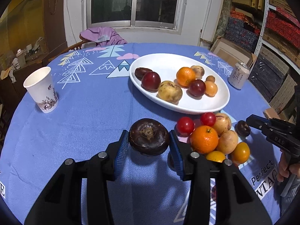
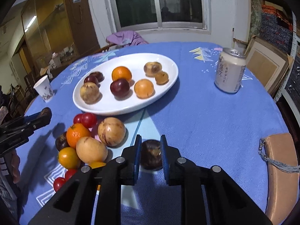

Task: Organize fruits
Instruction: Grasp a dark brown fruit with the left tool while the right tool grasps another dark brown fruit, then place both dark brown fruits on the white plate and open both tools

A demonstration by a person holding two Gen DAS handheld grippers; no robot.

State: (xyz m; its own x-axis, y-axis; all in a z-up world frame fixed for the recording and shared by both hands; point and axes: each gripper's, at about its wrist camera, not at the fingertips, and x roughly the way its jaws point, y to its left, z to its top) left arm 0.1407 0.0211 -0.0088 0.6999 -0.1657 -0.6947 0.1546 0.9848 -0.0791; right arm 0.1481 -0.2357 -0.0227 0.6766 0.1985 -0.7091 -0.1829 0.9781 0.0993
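My left gripper [image 1: 149, 139] is shut on a dark brown round fruit [image 1: 149, 136] and holds it above the blue tablecloth; the same fruit shows in the right wrist view [image 2: 45, 112]. My right gripper [image 2: 150, 150] has its jaws around a smaller dark brown fruit [image 2: 151, 156] that lies on the cloth; in the left wrist view this fruit [image 1: 242, 128] sits at the right gripper's tips. A white oval plate [image 1: 168, 60] holds several fruits. A loose pile with an orange [image 1: 204, 139] and red tomatoes [image 1: 185, 125] lies in front of the plate.
A paper cup [image 1: 42, 90] stands at the left of the table. A drink can [image 2: 230, 71] stands right of the plate. A tan pouch with a strap [image 2: 281, 168] lies at the right table edge. A chair with purple cloth [image 1: 105, 35] is behind.
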